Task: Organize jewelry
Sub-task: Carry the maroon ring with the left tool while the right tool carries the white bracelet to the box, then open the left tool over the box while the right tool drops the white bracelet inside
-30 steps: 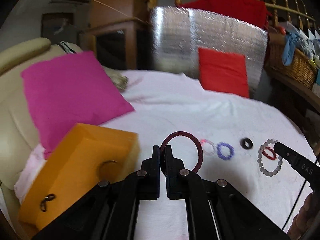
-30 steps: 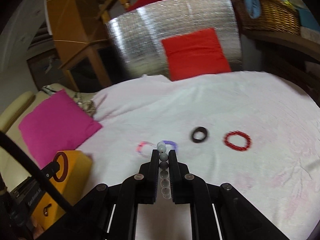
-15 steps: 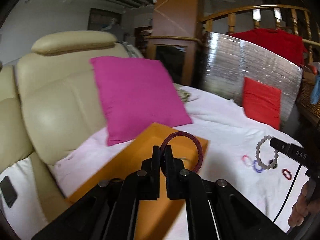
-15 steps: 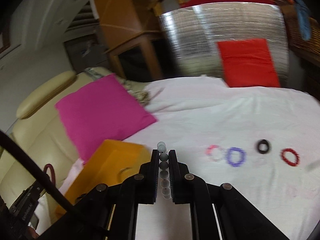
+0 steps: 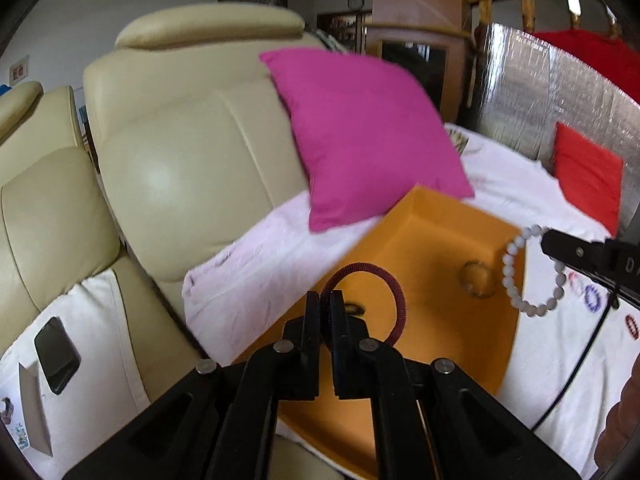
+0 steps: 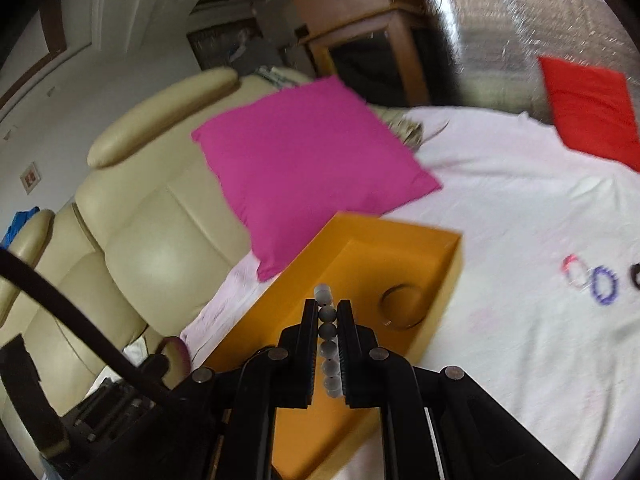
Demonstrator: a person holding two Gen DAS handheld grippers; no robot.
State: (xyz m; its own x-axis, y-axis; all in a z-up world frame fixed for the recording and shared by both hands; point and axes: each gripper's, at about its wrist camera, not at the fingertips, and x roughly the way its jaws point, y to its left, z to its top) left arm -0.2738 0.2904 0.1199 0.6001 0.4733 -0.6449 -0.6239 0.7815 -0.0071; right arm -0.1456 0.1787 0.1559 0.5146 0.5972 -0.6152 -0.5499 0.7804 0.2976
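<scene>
My left gripper (image 5: 328, 312) is shut on a dark red braided bangle (image 5: 394, 292) and holds it above the open orange box (image 5: 432, 240). My right gripper (image 6: 328, 320) is shut on a white bead bracelet (image 6: 329, 344), also over the orange box (image 6: 352, 256); in the left wrist view the bead bracelet (image 5: 516, 276) hangs from it at the box's right rim. A thin metal bangle (image 6: 402, 306) lies inside the box. A pink-white bracelet (image 6: 574, 272), a purple bracelet (image 6: 604, 285) and a black ring (image 6: 635, 274) lie on the white cloth.
A magenta cushion (image 5: 360, 132) leans behind the box. A cream leather armchair (image 5: 168, 152) stands to the left, with a black phone (image 5: 56, 354) on its arm. A red cushion (image 6: 592, 108) rests against a silver foil panel (image 6: 520, 28). A small red bracelet (image 5: 631, 326) lies far right.
Both grippers have swung left from the bracelets on the cloth to above the orange box, each still holding its bracelet. The box now shows its open inside.
</scene>
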